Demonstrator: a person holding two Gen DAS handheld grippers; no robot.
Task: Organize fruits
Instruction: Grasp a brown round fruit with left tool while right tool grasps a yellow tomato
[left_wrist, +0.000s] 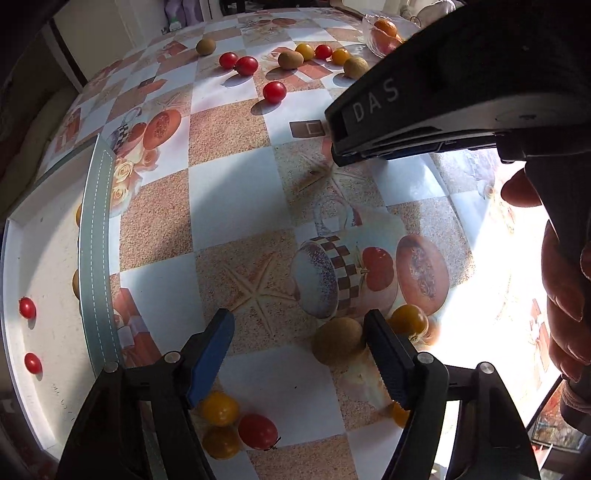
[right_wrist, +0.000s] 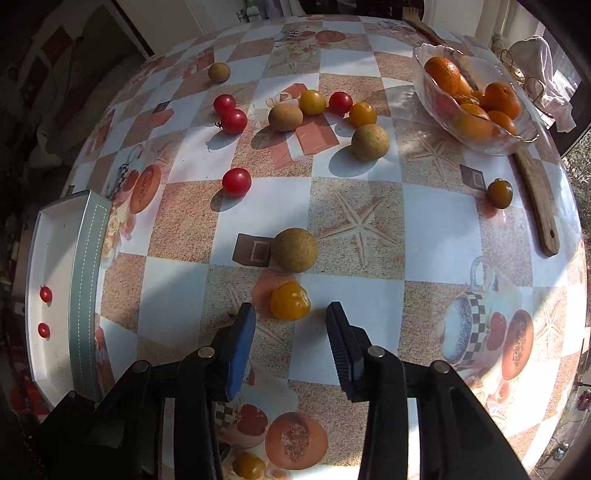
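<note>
Red and yellow tomatoes and brown round fruits lie scattered on the checked tablecloth. My right gripper (right_wrist: 291, 325) is open and empty, just short of a yellow tomato (right_wrist: 290, 301); a brown fruit (right_wrist: 294, 250) lies beyond it. My left gripper (left_wrist: 301, 330) is open and empty; a brown fruit (left_wrist: 338, 340) and a yellow tomato (left_wrist: 409, 320) lie by its right finger, and two yellow tomatoes (left_wrist: 219, 408) and a red one (left_wrist: 257, 431) lie under its left finger. A white tray (left_wrist: 48, 258) at the left holds two red tomatoes (left_wrist: 27, 308); it also shows in the right wrist view (right_wrist: 59, 258).
A glass bowl (right_wrist: 476, 138) of oranges stands at the back right, with a wooden stick (right_wrist: 537, 199) beside it. More fruits (right_wrist: 236, 181) lie across the far half of the table. The right gripper's body (left_wrist: 461, 92) hangs over the table's right side in the left wrist view.
</note>
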